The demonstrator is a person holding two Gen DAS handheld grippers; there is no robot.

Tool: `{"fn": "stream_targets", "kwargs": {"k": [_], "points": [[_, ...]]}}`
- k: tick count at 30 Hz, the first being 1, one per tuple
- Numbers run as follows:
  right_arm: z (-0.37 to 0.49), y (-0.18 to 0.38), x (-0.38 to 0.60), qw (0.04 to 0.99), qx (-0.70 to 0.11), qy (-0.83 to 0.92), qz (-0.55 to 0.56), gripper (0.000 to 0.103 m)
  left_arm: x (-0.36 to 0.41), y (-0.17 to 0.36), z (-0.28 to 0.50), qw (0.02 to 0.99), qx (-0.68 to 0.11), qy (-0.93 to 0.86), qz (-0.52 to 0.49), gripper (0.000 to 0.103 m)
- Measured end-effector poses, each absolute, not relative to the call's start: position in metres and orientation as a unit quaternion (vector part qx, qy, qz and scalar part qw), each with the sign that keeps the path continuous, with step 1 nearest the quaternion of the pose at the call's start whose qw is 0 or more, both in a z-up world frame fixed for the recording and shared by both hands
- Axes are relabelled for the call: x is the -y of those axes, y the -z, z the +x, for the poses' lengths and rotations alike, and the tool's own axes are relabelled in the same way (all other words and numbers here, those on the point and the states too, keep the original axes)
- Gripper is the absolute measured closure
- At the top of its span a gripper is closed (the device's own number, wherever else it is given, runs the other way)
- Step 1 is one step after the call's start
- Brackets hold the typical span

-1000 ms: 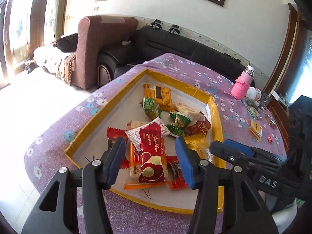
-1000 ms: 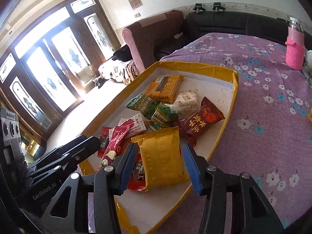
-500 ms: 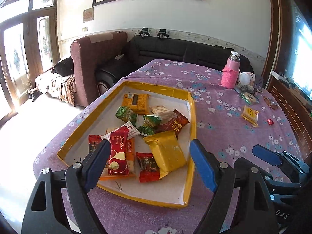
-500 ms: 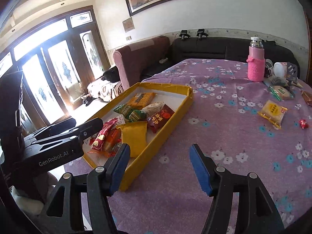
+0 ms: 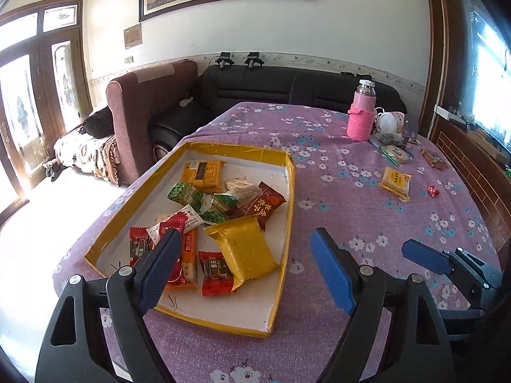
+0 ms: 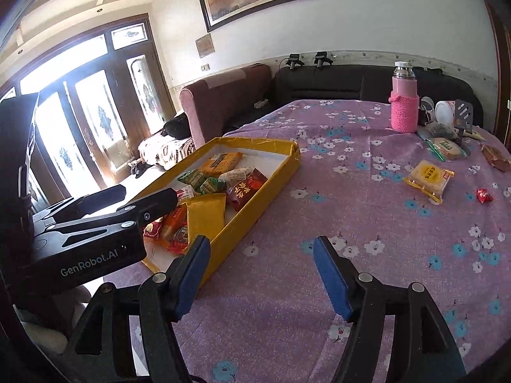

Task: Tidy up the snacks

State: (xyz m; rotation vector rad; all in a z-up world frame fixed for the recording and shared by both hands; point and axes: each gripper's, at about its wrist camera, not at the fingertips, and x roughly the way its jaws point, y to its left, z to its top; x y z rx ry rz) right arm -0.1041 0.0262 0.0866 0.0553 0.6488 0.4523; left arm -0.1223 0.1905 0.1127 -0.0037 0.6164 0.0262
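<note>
Both grippers are backing away from the tray point(image 5: 289, 191) compared with a second ago, when the left was closing around a red packet and the right around the gold pack point(image 5: 244, 252); both snacks are now lying in the tray. Left gripper point(image 5: 246, 263) is standing wide open and holding nothing, its fingers point(image 5: 158, 265) hovering over the tray's near end. Right gripper point(image 6: 260, 273) is opening further, also empty, above bare tablecloth point(image 6: 367, 217) just beside the tray. Further out, a yellow cracker pack point(image 6: 428, 178) and a small red candy point(image 6: 484, 195) are lying loose, well apart from the tray, near the pink bottle point(image 6: 404, 111). Judging by this, the open jaws are being readied for those strays.
</note>
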Motion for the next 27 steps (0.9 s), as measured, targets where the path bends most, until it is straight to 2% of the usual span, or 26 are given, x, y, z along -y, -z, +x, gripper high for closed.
{"fn": "stream_targets", "kwargs": {"k": [6,10,11,18,22,27], "points": [[-0.107,-0.086,-0.036,0.920,-0.316,-0.230,0.014,0.034,-0.189,-0.132,-0.147,0.975,-0.211,-0.071,0.017,0.018],[-0.111,-0.088,-0.044,0.922,-0.307,-0.237,-0.002,0.034,-0.195,-0.143,-0.164,0.979,-0.156,-0.130,0.022,0.000],[-0.111,-0.088,-0.046,0.922,-0.306,-0.238,-0.003,0.034,-0.197,-0.143,-0.165,0.979,-0.152,-0.133,0.019,0.000],[-0.114,-0.088,-0.054,0.921,-0.303,-0.243,-0.015,0.034,-0.214,-0.136,-0.159,0.977,-0.181,-0.113,-0.027,0.000],[-0.116,-0.089,-0.058,0.923,-0.297,-0.244,-0.028,0.033,-0.209,-0.129,-0.151,0.973,-0.207,-0.098,-0.028,0.000],[-0.117,-0.089,-0.054,0.923,-0.296,-0.244,-0.020,0.032,-0.196,-0.131,-0.154,0.976,-0.197,-0.092,-0.009,0.000]]}}
